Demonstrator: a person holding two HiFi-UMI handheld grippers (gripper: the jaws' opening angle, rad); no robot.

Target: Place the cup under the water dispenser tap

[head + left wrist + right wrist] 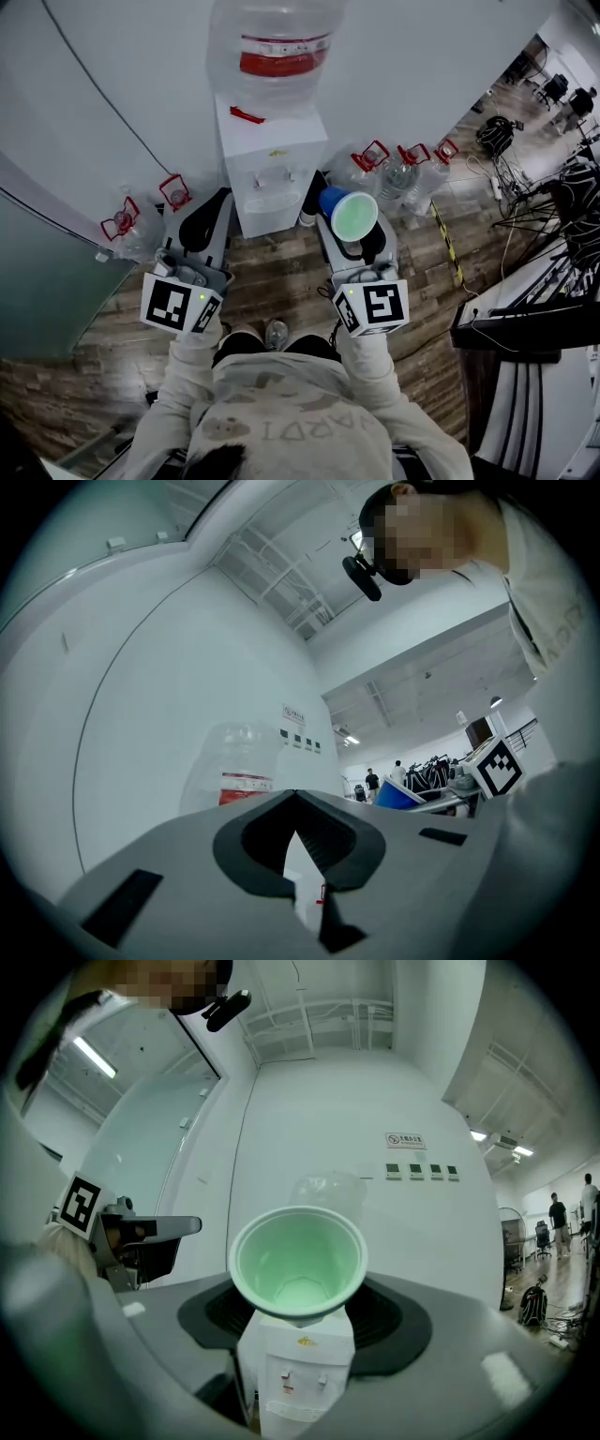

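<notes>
Our right gripper (351,236) holds the blue cup (352,216) in wide-spread jaws, near the water dispenser's (270,173) right front corner. Open wood floor (281,258) lies before it. Our left gripper (216,204) seems closed, empty.

The right tongs (298,1321) grip a cup (298,1262) by its sides — its pale green inside faces the camera. Beyond and below it stands a white dispenser (295,1377), two taps showing, a bottle (330,1188) on top. The left tongs (141,1241) show at left.
</notes>
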